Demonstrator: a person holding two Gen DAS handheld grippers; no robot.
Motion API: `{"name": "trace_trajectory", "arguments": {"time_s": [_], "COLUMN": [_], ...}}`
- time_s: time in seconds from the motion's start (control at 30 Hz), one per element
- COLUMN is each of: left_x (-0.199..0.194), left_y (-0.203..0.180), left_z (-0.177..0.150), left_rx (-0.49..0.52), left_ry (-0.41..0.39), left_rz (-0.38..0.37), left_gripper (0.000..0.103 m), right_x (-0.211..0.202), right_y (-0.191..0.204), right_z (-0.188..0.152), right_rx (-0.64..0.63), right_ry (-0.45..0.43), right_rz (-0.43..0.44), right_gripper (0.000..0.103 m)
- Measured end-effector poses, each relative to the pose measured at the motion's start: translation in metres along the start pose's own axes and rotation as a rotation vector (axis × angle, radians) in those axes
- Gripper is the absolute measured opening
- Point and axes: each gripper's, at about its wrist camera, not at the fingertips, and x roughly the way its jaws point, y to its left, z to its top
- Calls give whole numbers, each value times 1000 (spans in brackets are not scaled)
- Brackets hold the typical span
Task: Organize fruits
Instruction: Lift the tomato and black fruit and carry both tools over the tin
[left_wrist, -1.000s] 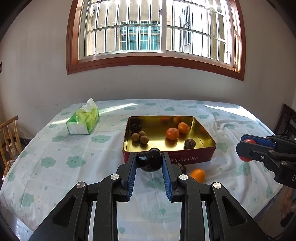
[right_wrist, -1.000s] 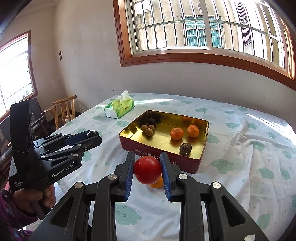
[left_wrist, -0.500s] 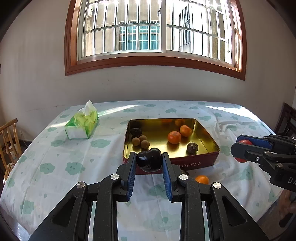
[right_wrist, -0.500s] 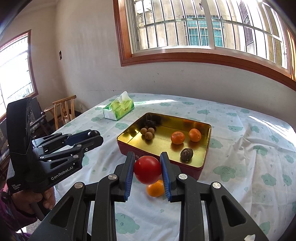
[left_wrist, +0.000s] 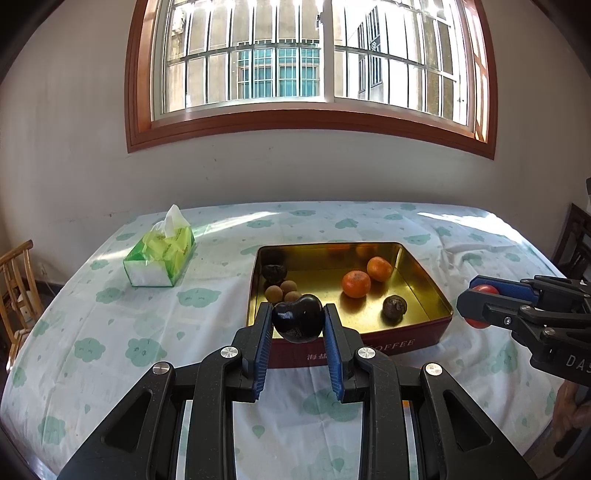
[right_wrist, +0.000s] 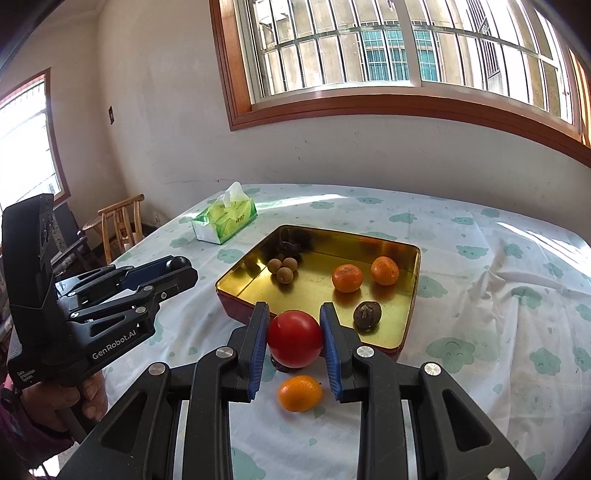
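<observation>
Both hand-held grippers nearer tin (left_wrist: 406, 343) vs before: left (left_wrist: 297, 322) clamps dark fruit (left_wrist: 297, 323), right (right_wrist: 294, 339) clamps tomato (right_wrist: 294, 339).

Dark fruit (left_wrist: 297, 322) and red fruit (right_wrist: 294, 339) held aloft, oranges (right_wrist: 347, 277) in gold tin (right_wrist: 413, 280)

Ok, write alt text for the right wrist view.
The right gripper clamps a red tomato above a cloud-print tablecloth, just short of a gold tin holding oranges and small brown fruits. One orange lies on the cloth below; the left gripper is at left.
</observation>
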Motion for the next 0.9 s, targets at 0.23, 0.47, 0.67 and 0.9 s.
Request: {"name": "trace_trajectory", "arguments": {"time_s": [0.23,0.47,0.67,0.9], "left_x": [20,34,47,62], "left_y": [6,6,4,5], "left_z": [10,16,18,22], "left_rx": [-9,-3,3,1], "left_ry": [4,6,16,27], "left_rz": [7,12,8,5], "left_gripper": [28,28,28,28], "right_x": [16,31,43,57], "right_y": [-10,-16,-24,-34], "right_z": [7,13,16,18], "right_rx": [23,34,50,68], "right_ry": [7,13,22,35], "right_rz": [-1,-2,-1,-3], "right_gripper": [26,26,26,26]}}
